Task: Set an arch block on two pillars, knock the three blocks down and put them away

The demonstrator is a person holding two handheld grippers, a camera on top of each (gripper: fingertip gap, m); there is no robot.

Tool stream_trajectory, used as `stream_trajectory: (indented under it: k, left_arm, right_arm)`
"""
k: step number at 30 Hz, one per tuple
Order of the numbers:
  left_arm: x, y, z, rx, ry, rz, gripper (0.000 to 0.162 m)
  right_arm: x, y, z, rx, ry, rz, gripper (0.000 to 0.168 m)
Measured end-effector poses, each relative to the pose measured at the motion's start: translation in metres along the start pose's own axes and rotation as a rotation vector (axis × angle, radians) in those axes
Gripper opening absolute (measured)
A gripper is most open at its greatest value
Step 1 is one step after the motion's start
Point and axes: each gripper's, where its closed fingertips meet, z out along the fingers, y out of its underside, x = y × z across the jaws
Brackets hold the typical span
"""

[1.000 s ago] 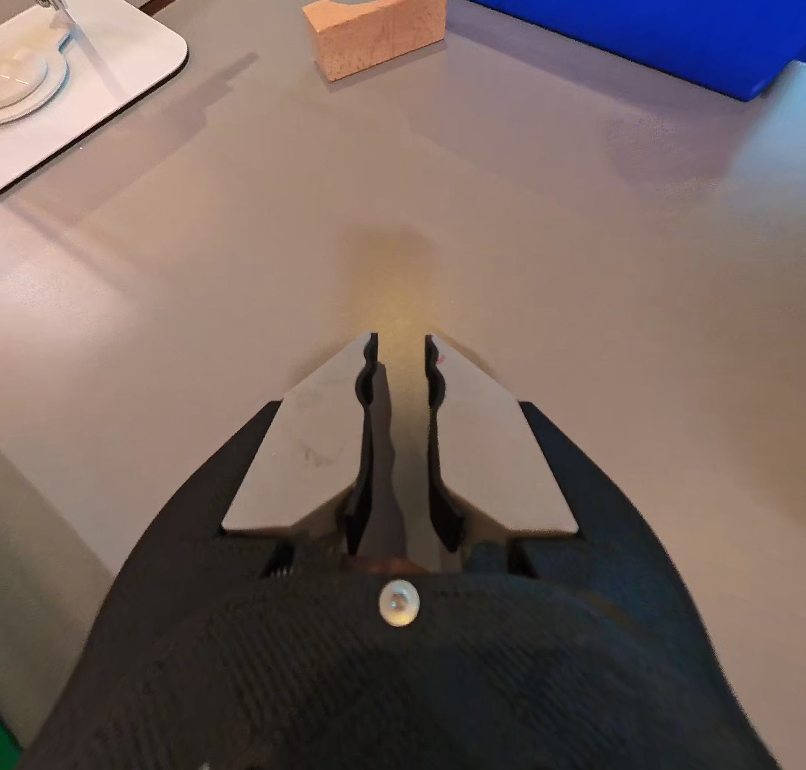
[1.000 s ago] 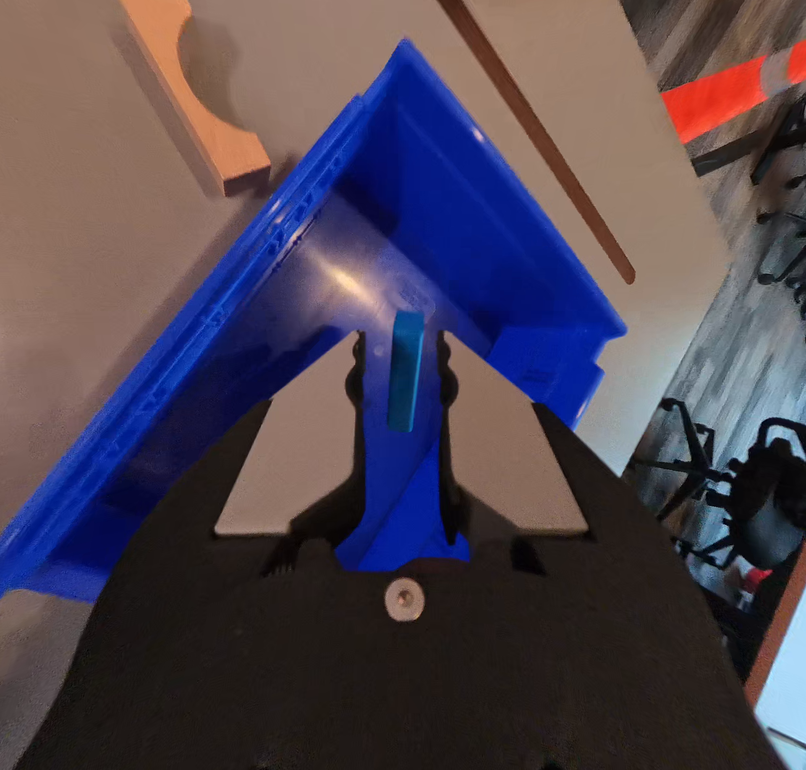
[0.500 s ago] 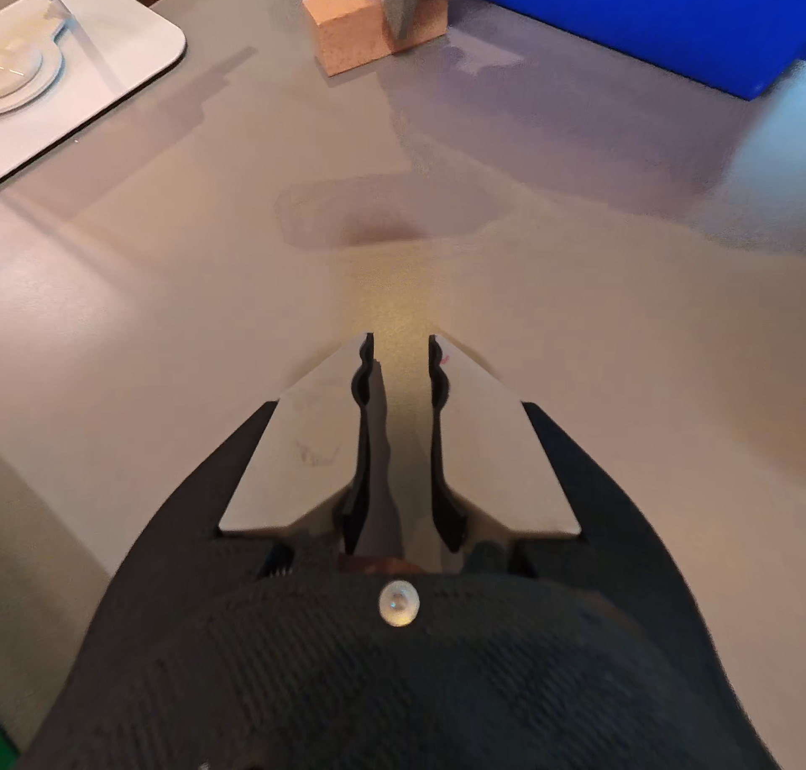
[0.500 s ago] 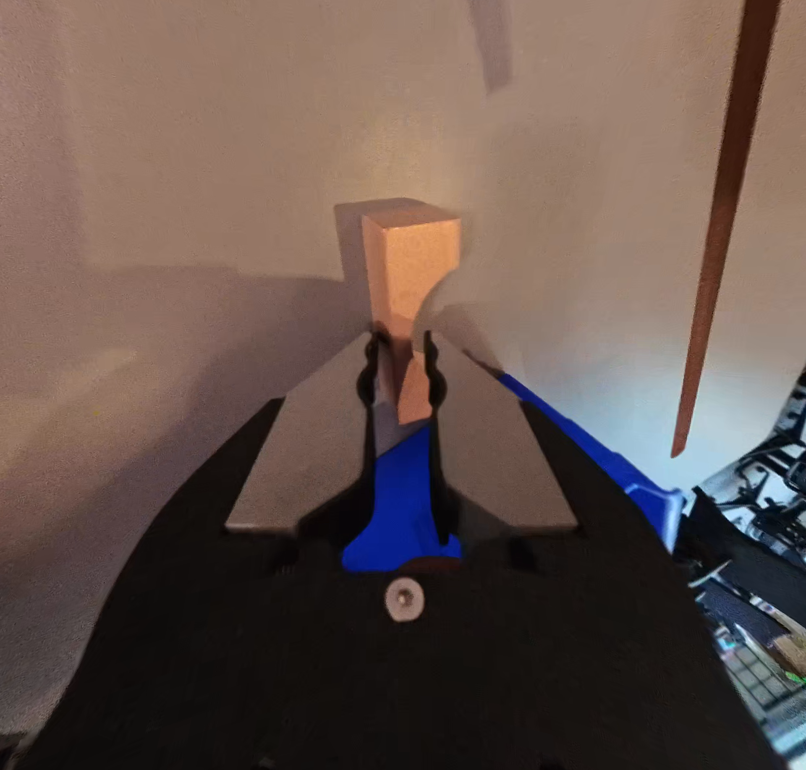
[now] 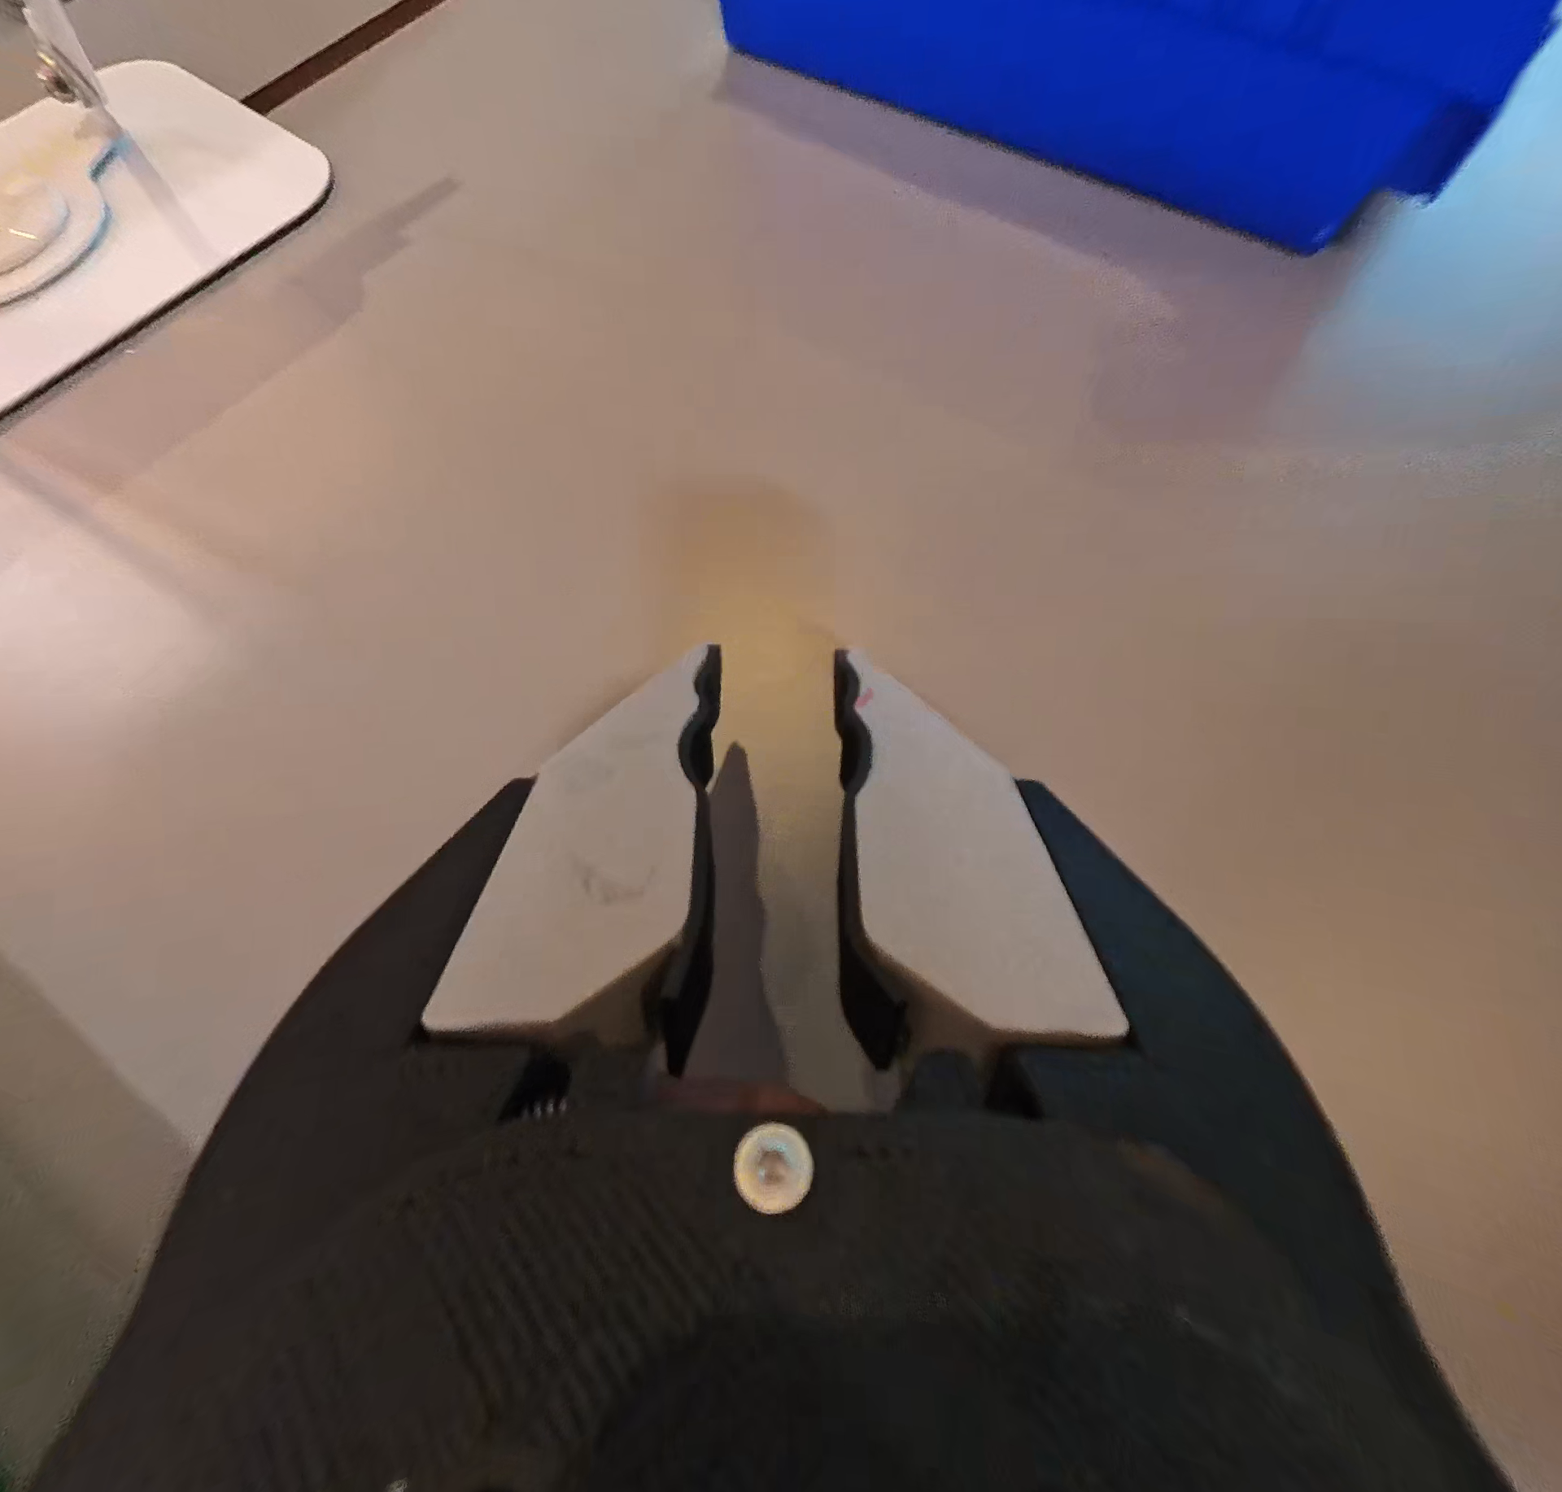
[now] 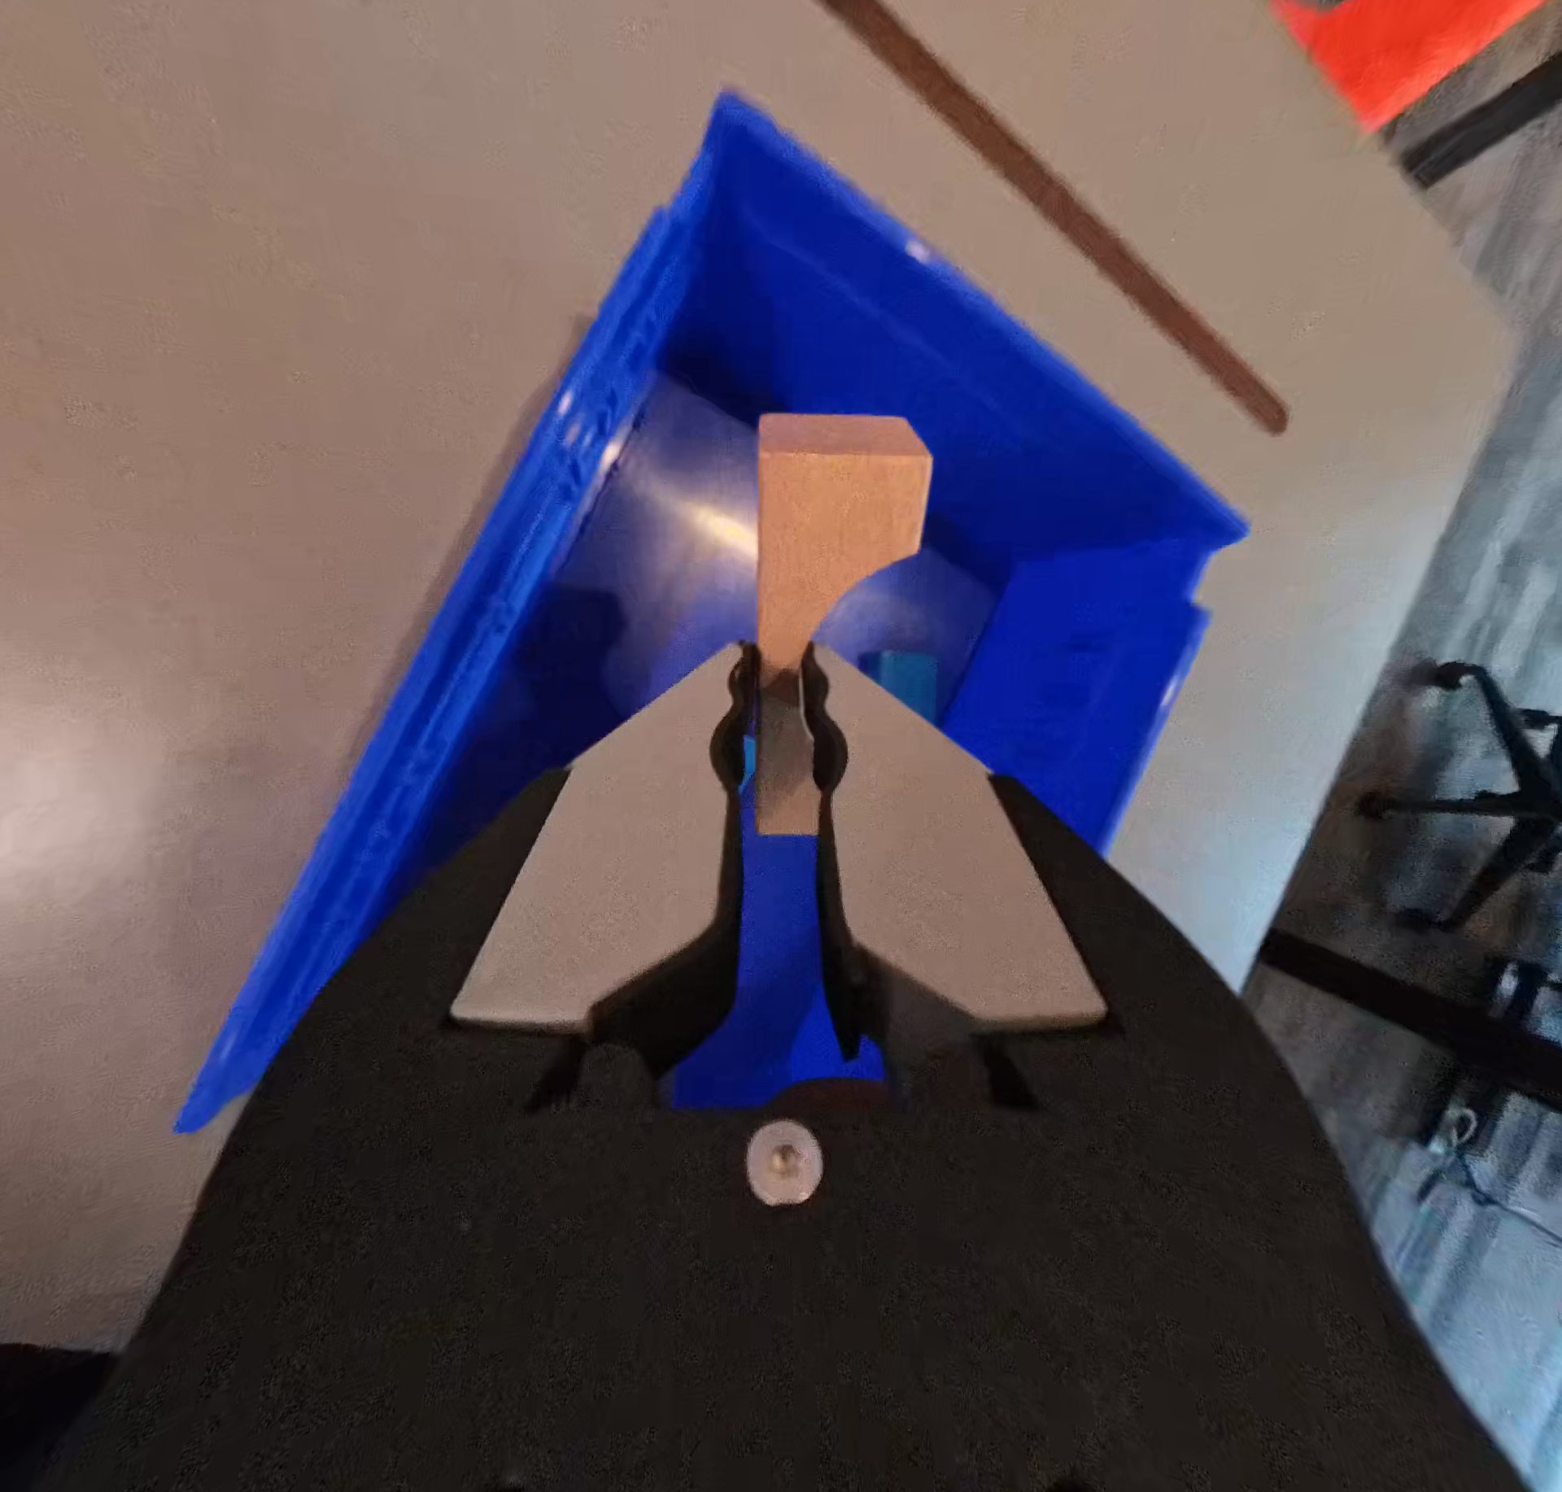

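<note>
My right gripper (image 6: 776,657) is shut on the wooden arch block (image 6: 832,522) and holds it above the open blue bin (image 6: 997,429). The arch sticks out forward past the fingertips, its curved cut-out facing right. A light-blue block (image 6: 909,678) lies inside the bin, partly hidden behind my right finger. My left gripper (image 5: 776,661) hangs over bare grey tabletop, its jaws a small gap apart and empty. The blue bin also shows in the left wrist view (image 5: 1141,57) at the far right. No arch is on the table there.
A white flat stand base (image 5: 169,192) with a clear upright sits at the far left of the table. A dark seam (image 6: 1014,167) runs across the tabletop beyond the bin. The table edge, floor and chair legs (image 6: 1479,775) lie to the right. The gap from one gripper's tips to the other's is roughly 30 cm.
My right gripper let go of the light-blue block in the bin, closed on the wooden arch on the table, lifted it and carried it over the bin. The left gripper barely moved.
</note>
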Motion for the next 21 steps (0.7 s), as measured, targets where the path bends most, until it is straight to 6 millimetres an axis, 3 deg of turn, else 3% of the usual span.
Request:
stream_trajectory:
  k: [3, 5, 7, 9, 12, 14, 16, 19, 21]
  left_arm:
    - [0.01, -0.009, -0.031, 0.05, 0.02, -0.037, 0.028]
    - [0.002, -0.016, -0.073, 0.09, -0.039, -0.03, 0.028]
    - [-0.024, -0.022, -0.127, 0.134, -0.16, 0.006, 0.028]
    - [-0.063, -0.019, -0.181, 0.115, -0.291, 0.039, 0.027]
    - [-0.119, 0.011, -0.233, -0.068, -0.349, 0.05, 0.035]
    - [-0.156, 0.044, -0.246, -0.248, -0.359, 0.026, 0.044]
    - [-0.185, 0.082, -0.247, -0.43, -0.344, -0.013, 0.048]
    - [-0.204, 0.134, -0.238, -0.667, -0.268, -0.105, 0.05]
    - [-0.208, 0.158, -0.233, -0.784, -0.233, -0.142, 0.051]
  right_arm:
    - [-0.002, 0.033, 0.031, -0.048, 0.006, 0.013, 0.042]
    - [-0.004, 0.027, 0.025, 0.061, 0.009, 0.031, 0.036]
    - [-0.012, 0.012, 0.004, 0.216, -0.013, 0.05, 0.033]
    - [-0.024, 0.0, -0.02, 0.353, -0.031, 0.038, 0.033]
    - [-0.053, -0.003, -0.042, 0.462, -0.089, -0.031, 0.033]
    - [-0.072, 0.002, -0.047, 0.485, -0.119, -0.073, 0.033]
    - [-0.091, 0.007, -0.049, 0.507, -0.162, -0.099, 0.034]
    - [-0.115, 0.017, -0.059, 0.548, -0.229, -0.124, 0.034]
    - [-0.126, 0.022, -0.064, 0.566, -0.264, -0.136, 0.034]
